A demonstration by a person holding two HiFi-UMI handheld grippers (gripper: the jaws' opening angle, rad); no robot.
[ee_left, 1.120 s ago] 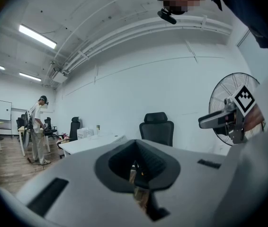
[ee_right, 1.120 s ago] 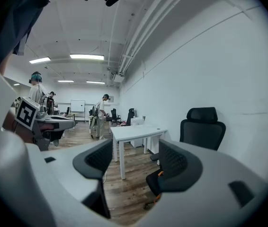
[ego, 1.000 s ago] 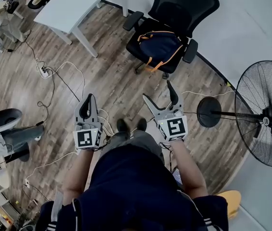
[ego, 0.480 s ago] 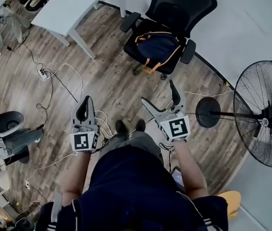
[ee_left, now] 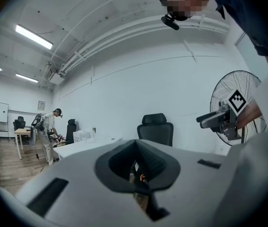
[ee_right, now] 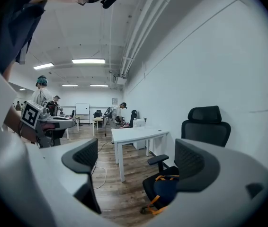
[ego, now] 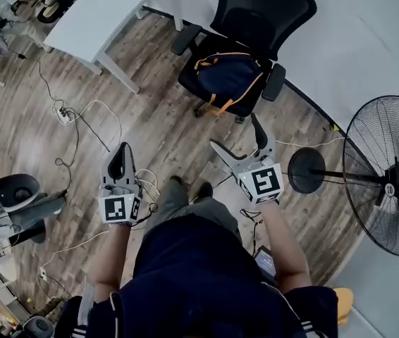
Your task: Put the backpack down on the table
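Observation:
A dark blue backpack (ego: pixel 228 77) with orange trim lies on the seat of a black office chair (ego: pixel 259 20); the right gripper view shows the backpack (ee_right: pixel 165 189) low and a little right of centre. The white table (ego: pixel 104 9) stands left of the chair and reaches out to the chair's left as the table (ee_right: pixel 135 134) in the right gripper view. My right gripper (ego: pixel 238 141) is held level short of the chair, jaws wide open and empty (ee_right: pixel 138 163). My left gripper (ego: pixel 121 162) hangs further left, shut on nothing (ee_left: pixel 138 173).
A big standing fan (ego: pixel 390 174) is at the right, its round base (ego: pixel 305 166) near my right gripper. Cables (ego: pixel 80 115) trail over the wood floor at the left. A grey machine (ego: pixel 9 192) sits at the far left. Other people work in the background (ee_right: pixel 41 96).
Both grippers have moved forward toward the chair, which now lies nearer in the head view. The right gripper's jaws have spread wider. The left gripper stays shut.

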